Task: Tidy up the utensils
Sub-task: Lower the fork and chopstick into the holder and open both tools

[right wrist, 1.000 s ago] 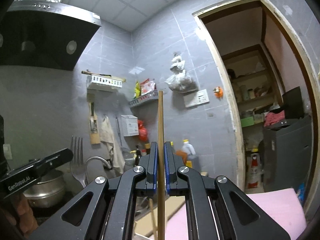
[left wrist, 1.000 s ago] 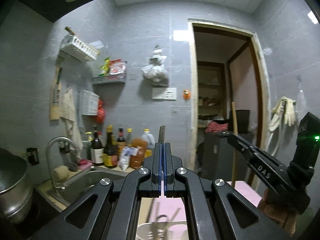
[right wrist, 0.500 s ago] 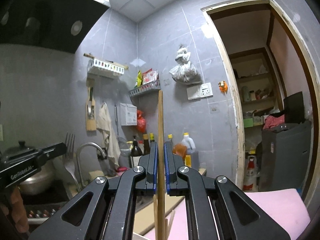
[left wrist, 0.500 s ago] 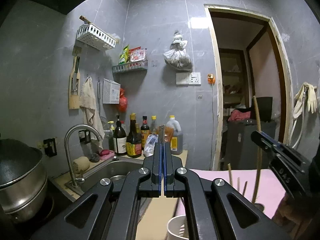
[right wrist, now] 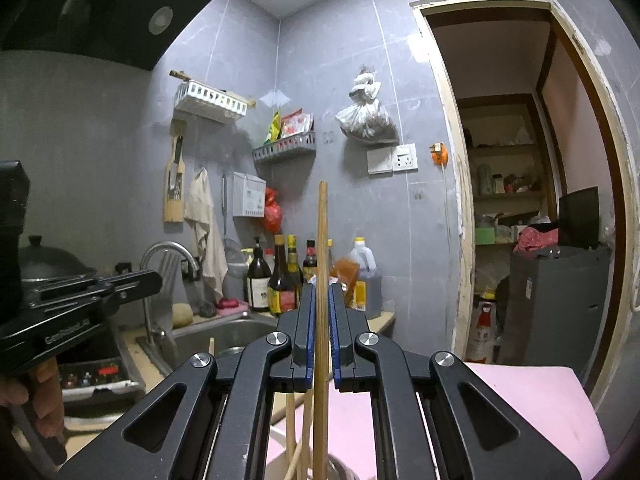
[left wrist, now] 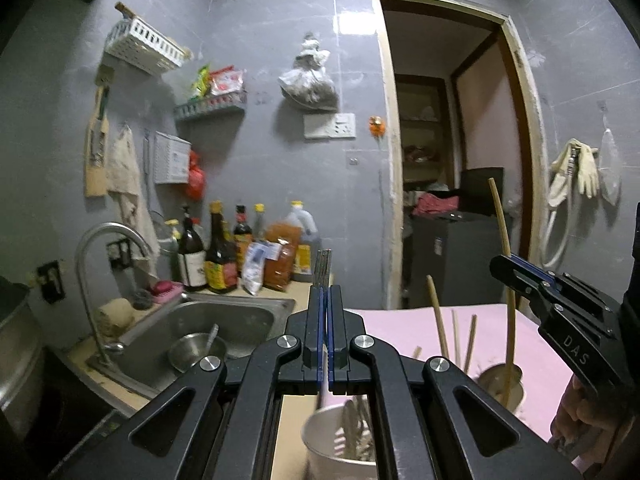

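Left gripper (left wrist: pixel 325 336): jaws nearly together, pinching a metal fork (left wrist: pixel 322 268) by its neck; tines stick up above the fingertips, handle runs down toward a white cup (left wrist: pixel 320 446) directly below. The cup already contains metal utensils, blurred.

Only the left wrist view shows the destination containers. A second, metal cup (left wrist: pixel 500 384) stands on the pink mat (left wrist: pixel 400 320), right of the white cup, with several wooden chopsticks (left wrist: pixel 438 320) leaning in it. The same view shows the right gripper (left wrist: pixel 516 280) from the side, holding a chopstick whose lower end reaches into the metal cup.

Right wrist view: the right gripper's own jaws sit narrow around that upright wooden chopstick (right wrist: pixel 321 280); a slim gap shows on each side of the stick, so firm contact cannot be confirmed here. Two more chopsticks lean beside it at the bottom edge. This view alone shows the range hood (right wrist: pixel 100 12), a lidded pot (right wrist: pixel 44 260) and the left gripper from the side with fork tines above it.

Surface: tan counter, stainless sink (left wrist: pixel 224 320) with a small steel bowl (left wrist: pixel 196 354), curved faucet (left wrist: pixel 100 248). Sauce bottles (left wrist: pixel 218 256) line the back. Grey tiled walls, white wall basket (left wrist: pixel 144 44), hanging plastic bag (left wrist: pixel 310 84), open doorway (left wrist: pixel 452 160), gloves (left wrist: pixel 576 168) on a hook.
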The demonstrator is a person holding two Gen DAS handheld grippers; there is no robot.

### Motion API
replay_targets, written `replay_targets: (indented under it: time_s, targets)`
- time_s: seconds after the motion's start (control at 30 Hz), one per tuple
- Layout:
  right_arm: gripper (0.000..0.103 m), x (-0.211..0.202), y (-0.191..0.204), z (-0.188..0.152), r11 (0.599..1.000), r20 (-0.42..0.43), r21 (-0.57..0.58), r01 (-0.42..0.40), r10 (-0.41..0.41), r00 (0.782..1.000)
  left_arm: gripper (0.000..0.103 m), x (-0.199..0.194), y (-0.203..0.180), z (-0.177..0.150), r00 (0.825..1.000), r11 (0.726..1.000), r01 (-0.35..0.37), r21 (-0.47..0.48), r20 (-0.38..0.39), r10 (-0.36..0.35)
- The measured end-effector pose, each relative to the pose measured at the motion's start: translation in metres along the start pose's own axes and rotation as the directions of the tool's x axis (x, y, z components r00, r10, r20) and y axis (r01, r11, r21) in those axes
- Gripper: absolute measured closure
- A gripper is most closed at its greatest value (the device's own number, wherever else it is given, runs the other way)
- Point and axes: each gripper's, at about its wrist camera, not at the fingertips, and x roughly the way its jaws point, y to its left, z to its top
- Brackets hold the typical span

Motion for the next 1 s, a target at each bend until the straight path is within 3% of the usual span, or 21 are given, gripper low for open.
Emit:
replay_targets:
  time_s: [0.23,0.53,0.77,0.9,1.0]
  targets:
    - [0.098,-0.004,-0.001,-0.013,1.0,-0.059,0.008,0.005,-0.004,0.998,0.103,0.007,-0.006,-0.008,0.993,0.994,0.106,-0.01,-0.049,-0.106]
    - [0.097,-0.007,-0.001,-0.027,1.0,-0.131,0.02,-0.001,0.004,0.991,0.102,0.01,-0.007,-0.012,0.972,0.975,0.2,-0.1,-0.108,-0.211]
    - [0.094,-0.01,-0.003,-0.03,0.999,-0.15,0.03,-0.011,0.015,0.989,0.102,0.003,-0.007,-0.011,0.963,0.963,0.223,-0.153,-0.122,-0.243]
    - [0.081,-0.012,-0.004,-0.029,0.999,-0.143,0.037,-0.014,0.019,0.99,0.101,0.0,-0.008,-0.009,0.961,0.958,0.228,-0.171,-0.115,-0.25]
    - [0.081,-0.016,-0.004,-0.026,0.999,-0.128,0.034,-0.013,0.017,0.992,0.094,-0.003,-0.009,-0.008,0.963,0.957,0.228,-0.176,-0.101,-0.249]
